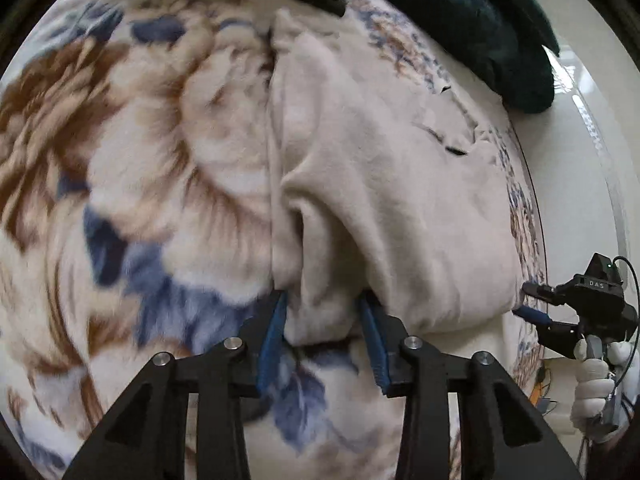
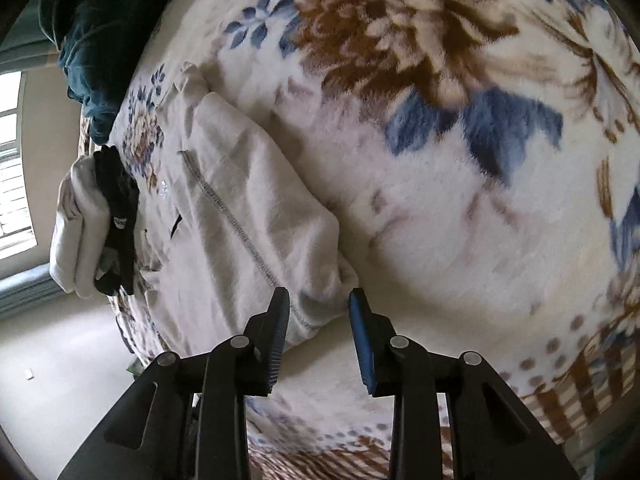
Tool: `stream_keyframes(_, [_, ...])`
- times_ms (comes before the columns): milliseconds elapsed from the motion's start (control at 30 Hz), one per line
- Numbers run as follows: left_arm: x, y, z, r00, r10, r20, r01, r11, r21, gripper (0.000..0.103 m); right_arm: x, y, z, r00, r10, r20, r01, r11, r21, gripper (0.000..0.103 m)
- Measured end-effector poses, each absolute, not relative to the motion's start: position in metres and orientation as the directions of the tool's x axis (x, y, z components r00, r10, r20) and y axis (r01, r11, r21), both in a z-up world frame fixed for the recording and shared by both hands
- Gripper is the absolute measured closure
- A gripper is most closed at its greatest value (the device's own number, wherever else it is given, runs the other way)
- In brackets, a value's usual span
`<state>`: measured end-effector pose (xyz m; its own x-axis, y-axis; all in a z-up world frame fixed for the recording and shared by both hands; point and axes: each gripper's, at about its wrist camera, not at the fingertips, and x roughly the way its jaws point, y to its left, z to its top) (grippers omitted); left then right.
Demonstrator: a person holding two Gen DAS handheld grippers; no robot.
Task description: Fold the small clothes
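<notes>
A cream zip-up garment (image 2: pixel 248 216) lies on a floral fleece blanket (image 2: pixel 460 208), one side already folded over the zipper. In the left wrist view the left gripper (image 1: pixel 326 316) has a bunched fold of the cloth between its blue pads — whether they pinch it cannot be told. The right gripper (image 2: pixel 318 304) hovers unclenched at the hem corner, gripping nothing. A folded pale piece with a black item (image 2: pixel 116 216) sits at the bed's edge — the job looks partway done.
</notes>
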<state>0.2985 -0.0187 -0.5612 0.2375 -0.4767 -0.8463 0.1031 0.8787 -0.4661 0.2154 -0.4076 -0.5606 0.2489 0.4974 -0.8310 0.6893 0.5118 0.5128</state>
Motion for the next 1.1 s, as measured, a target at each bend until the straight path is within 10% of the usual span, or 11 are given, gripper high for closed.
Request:
stream_keyframes(67, [0.301,-0.023,-0.560,0.249,-0.478,-0.842,0.118,0.878,-0.464,0.098,0.216,-0.407,-0.566,0.232,0.497,-0.836,0.688,0.524,0.502,0.070])
stream_keyframes(300, [0.293,-0.016,-0.548,0.277,-0.425,-0.862,0.107,0.905,-0.412,0.100,0.227,-0.396,-0.559,0.198,0.406,-0.892,0.650,0.626,0.430,0.091])
stream_keyframes(733, [0.301,-0.008,-0.544,0.128,-0.446,-0.886,0.086,0.895,-0.438,0.097,0.237,-0.403,-0.564,0.142,0.415,-0.899,0.679,0.620,0.394,0.079])
stream_keyframes(900, [0.319,0.010,-0.499,0.196,-0.484,-0.853,0.028,0.872,-0.489,0.040,0.248,-0.414,-0.514,0.202,0.393,-0.897,0.614,0.662,0.429,0.050])
stream_keyframes(1100, [0.403,-0.003,-0.490,0.313,-0.464,-0.829,0.062,0.881,-0.469,0.037,0.328,-0.422,-0.499,0.299,0.359,-0.884,0.513,0.721,0.467,0.045])
